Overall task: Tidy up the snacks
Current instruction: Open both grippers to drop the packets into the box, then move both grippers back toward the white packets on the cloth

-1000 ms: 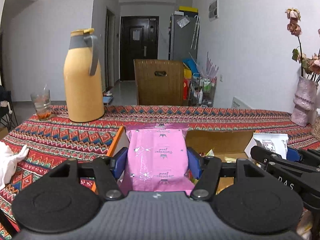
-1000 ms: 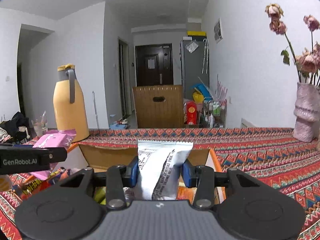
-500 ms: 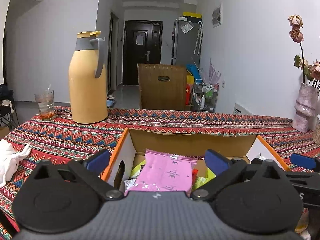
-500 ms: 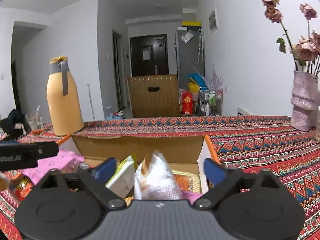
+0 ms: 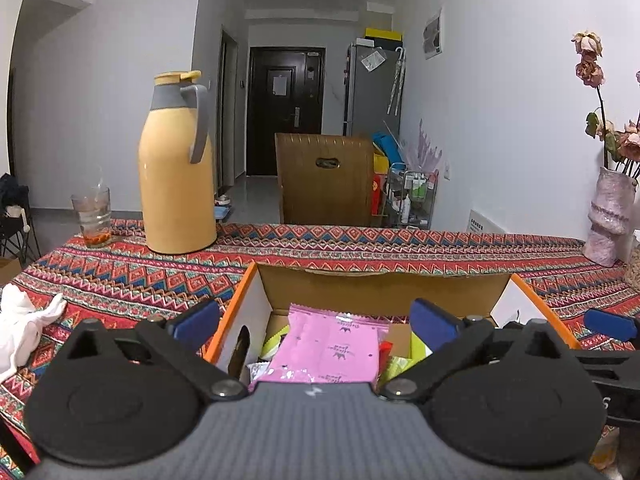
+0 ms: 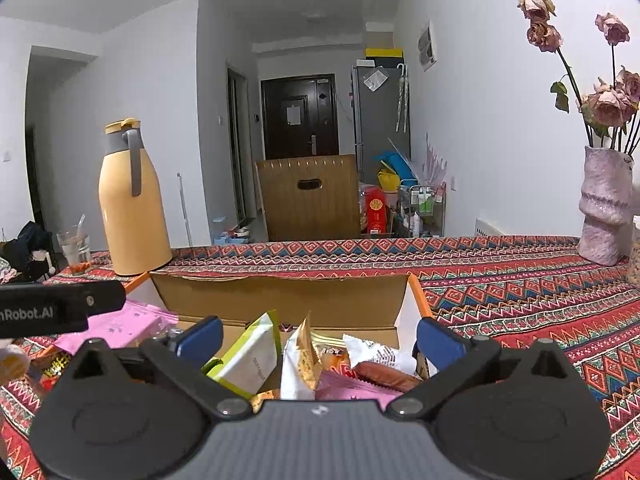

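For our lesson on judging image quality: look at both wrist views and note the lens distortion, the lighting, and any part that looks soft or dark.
Left wrist view: fisheye bending curves the walls, with dark vignette corners; dim, even indoor light; the pink packet in the box is sharp. Right wrist view: the same barrel distortion leans the vase inward; the dark door keeps little detail; there is no motion blur on the snacks.

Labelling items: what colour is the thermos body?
Pale yellow-orange thermos, clearest in the left wrist view.
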### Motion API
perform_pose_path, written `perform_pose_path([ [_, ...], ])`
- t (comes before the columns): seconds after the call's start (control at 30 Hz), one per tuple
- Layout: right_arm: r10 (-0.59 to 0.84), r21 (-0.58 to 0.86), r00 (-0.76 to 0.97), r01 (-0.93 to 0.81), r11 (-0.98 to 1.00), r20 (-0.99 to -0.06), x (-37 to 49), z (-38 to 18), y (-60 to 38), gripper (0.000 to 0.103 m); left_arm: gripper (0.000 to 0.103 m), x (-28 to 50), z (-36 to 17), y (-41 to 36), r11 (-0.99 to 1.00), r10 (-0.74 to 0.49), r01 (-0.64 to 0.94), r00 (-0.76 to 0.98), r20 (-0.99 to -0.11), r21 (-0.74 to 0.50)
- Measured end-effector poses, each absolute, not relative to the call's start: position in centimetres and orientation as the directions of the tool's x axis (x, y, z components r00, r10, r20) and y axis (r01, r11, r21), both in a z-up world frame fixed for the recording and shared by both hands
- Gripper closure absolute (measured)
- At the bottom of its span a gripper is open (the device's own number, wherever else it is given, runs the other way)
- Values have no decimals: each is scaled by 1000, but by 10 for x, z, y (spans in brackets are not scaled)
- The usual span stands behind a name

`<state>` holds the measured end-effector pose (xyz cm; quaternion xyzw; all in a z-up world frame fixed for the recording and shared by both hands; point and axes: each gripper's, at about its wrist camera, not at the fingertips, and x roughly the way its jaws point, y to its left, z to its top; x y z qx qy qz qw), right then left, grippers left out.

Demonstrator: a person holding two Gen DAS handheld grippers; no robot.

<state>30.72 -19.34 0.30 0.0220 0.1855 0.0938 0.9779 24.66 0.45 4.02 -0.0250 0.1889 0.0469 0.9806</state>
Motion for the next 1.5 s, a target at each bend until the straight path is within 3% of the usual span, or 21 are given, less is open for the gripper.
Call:
perform_pose_path([
  [0.43,207,62,930,-198,978,-303,274,27,-197,0,0,207,63,6,994,99,-108,934,-345,-7],
  [0.77,216,50,920,-211,976,-327,227,25,-201,0,0,160,58,6,995,91,-95,928,-360,6],
  [1.5,149,57,883,-138,989,-445,145,-28,-240,0,0,95,-10,4,1000,5,10,847,-532,24],
])
